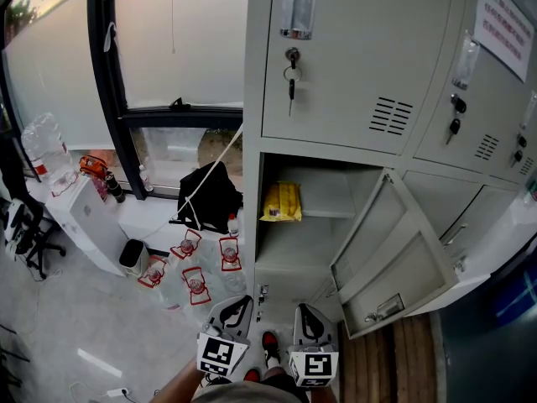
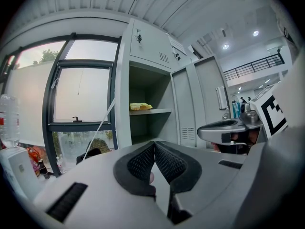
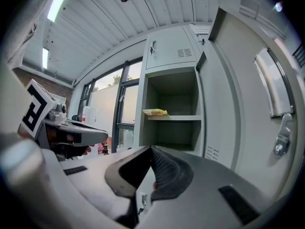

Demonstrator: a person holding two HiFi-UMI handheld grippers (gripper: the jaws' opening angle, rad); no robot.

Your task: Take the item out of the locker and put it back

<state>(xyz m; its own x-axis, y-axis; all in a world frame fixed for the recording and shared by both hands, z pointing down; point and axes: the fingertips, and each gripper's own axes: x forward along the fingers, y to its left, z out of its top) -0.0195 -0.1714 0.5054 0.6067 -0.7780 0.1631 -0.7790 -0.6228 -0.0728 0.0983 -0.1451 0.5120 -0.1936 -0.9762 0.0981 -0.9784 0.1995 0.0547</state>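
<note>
A yellow packet (image 1: 281, 201) lies on the shelf of the open grey locker (image 1: 315, 225); it also shows as a yellow packet (image 2: 140, 106) in the left gripper view and a yellow packet (image 3: 155, 112) in the right gripper view. The locker door (image 1: 394, 254) hangs open to the right. My left gripper (image 1: 237, 306) and right gripper (image 1: 305, 316) are held side by side low in front of the locker, well short of the packet. Both are shut with nothing between their pads: left gripper (image 2: 155, 147), right gripper (image 3: 151, 151).
Closed locker doors with keys (image 1: 291, 72) sit above and to the right. A window (image 1: 176, 49), a black bag (image 1: 210, 196), several water bottles (image 1: 195, 275) on the floor, a white box (image 1: 92, 221) and a bin (image 1: 132, 256) stand left of the locker.
</note>
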